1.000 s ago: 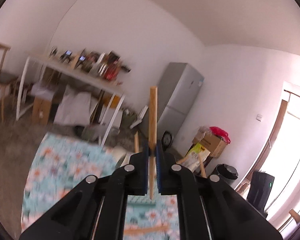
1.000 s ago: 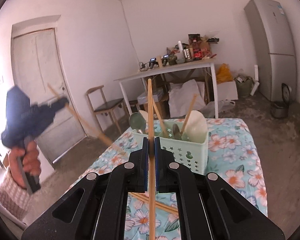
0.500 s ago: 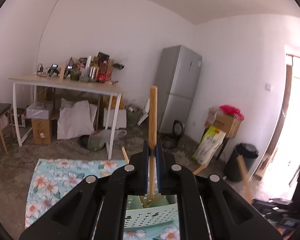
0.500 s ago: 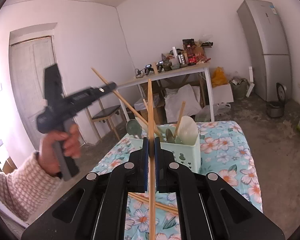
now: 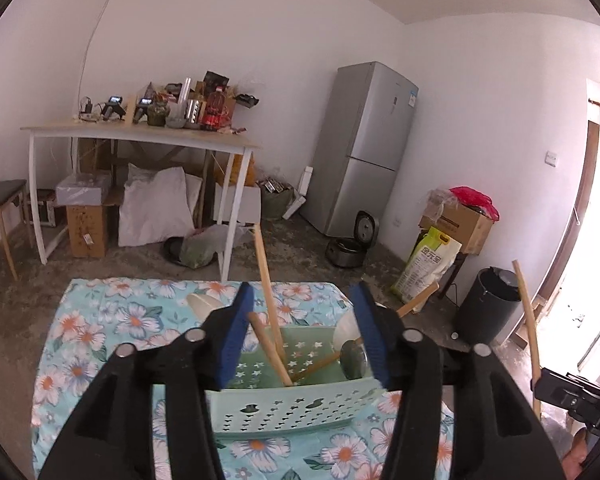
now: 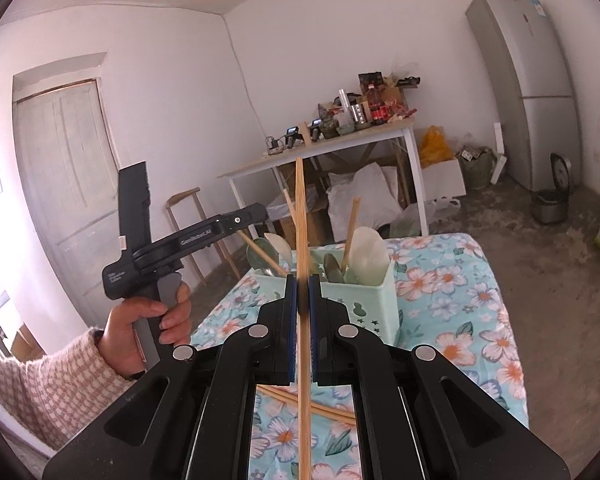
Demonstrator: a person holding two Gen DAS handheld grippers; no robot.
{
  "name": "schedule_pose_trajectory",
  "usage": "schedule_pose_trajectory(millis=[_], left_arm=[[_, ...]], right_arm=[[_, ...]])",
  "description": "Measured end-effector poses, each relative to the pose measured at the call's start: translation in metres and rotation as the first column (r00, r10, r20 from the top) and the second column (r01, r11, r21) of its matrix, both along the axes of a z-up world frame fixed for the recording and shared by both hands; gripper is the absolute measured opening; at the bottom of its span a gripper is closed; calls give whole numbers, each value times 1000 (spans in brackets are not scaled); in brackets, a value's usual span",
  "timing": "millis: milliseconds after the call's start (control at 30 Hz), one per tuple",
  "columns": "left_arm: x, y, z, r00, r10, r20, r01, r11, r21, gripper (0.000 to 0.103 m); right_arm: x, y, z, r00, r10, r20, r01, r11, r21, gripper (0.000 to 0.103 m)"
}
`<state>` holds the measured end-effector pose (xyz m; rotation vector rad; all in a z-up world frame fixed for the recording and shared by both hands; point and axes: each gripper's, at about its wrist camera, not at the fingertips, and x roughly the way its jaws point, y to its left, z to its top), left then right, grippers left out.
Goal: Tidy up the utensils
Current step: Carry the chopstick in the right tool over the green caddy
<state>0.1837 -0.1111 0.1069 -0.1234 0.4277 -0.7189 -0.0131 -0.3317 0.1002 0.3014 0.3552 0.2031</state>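
A pale green perforated basket [image 5: 292,408] stands on the floral tablecloth and holds chopsticks and spoons; it also shows in the right wrist view [image 6: 374,308]. My left gripper [image 5: 302,336] is open above the basket, and a wooden chopstick [image 5: 270,354] leans inside the basket between its fingers. My right gripper [image 6: 302,316] is shut on a long wooden chopstick [image 6: 300,216] held upright in front of the basket. The left gripper's body [image 6: 188,240] shows at the left of the right wrist view, over the basket. A few chopsticks [image 6: 300,400] lie on the cloth under the right gripper.
The floral tablecloth [image 6: 452,296] covers a small table. Behind stand a white desk [image 5: 140,136] piled with clutter, a grey fridge [image 5: 364,148], a chair [image 5: 0,200], a black bin [image 5: 488,308] and boxes on the bare floor.
My left gripper has swung over the basket and opened, and its chopstick now rests in the basket. My right gripper still holds its chopstick upright.
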Motion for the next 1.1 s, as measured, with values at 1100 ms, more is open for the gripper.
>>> schedule_pose_trajectory(millis=[1100], left_arm=[[-99, 200, -111, 884, 392, -256, -387, 919, 74, 68]], right_arm=[[214, 10, 24, 996, -43, 77, 41, 999, 34, 4]])
